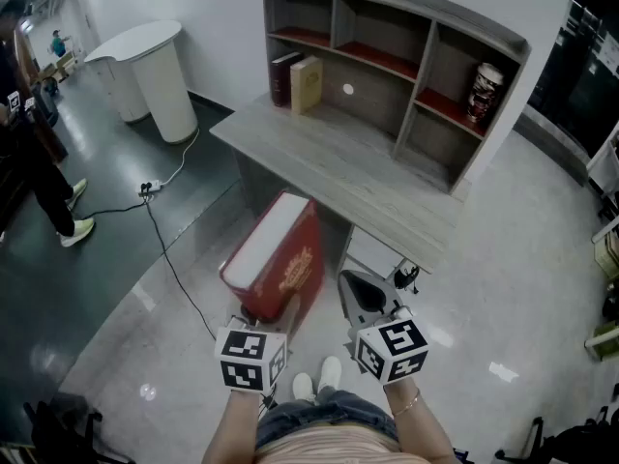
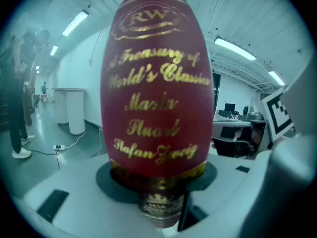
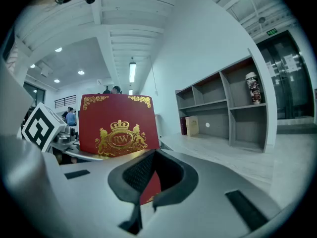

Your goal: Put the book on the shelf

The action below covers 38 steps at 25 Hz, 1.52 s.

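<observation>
Pale, glossy flooring ran beneath a long grey wood-grain bench (image 1: 329, 162) at 12 o'clock, which carried a grey shelf unit with red shelf boards (image 1: 411, 104). Two upright books, one dark red and one tan (image 1: 295, 82), stood in its 11 o'clock bay, and a patterned tin (image 1: 484, 90) stood in the 1 o'clock bay. The thick red hardcover book with gold lettering (image 1: 276, 264) hung over the floor at 7 o'clock, short of the bench, its spine clamped in the left tool (image 2: 159, 195). The right tool (image 3: 148, 185), just beside it at 5 o'clock, was closed on nothing. The red showing through its pad recess was the cover beyond.

Carrying looked like the step in hand. Such a heavy volume gripped at one end would likely sag, so a firm squeeze on the spine mattered, perhaps with the right tool steadying the free edge. It should rise above the bench top, turn upright, and slide into a roomy bay, clear of the dividers.
</observation>
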### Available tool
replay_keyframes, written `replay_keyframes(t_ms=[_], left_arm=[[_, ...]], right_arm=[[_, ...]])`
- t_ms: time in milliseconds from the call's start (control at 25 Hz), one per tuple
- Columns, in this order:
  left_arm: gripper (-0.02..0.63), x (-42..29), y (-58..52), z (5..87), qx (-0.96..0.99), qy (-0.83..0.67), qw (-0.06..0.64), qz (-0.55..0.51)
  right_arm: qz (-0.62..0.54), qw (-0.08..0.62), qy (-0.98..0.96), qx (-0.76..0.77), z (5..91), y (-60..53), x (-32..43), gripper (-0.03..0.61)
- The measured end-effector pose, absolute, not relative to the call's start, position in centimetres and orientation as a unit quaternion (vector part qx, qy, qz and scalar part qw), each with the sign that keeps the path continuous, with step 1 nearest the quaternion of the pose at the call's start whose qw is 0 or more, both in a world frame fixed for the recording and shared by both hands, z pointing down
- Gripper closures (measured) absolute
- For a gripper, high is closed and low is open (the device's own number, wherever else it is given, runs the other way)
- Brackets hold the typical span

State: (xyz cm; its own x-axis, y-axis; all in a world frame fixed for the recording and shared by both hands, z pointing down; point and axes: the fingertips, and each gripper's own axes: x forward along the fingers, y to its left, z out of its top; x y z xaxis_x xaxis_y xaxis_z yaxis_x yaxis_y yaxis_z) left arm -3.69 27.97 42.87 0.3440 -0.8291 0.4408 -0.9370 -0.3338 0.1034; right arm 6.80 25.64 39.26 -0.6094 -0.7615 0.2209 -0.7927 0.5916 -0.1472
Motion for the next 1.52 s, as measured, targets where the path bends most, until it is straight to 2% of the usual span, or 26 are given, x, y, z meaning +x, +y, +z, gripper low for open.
replay_keyframes(t_ms=[1520], left_arm=[[0.397, -1.4, 20.7, 41.6, 0.777, -0.591, 0.163, 0.143]], right_arm=[[0.132, 0.046, -0.896, 0.422, 39.0, 18.5, 11.6, 0.569]])
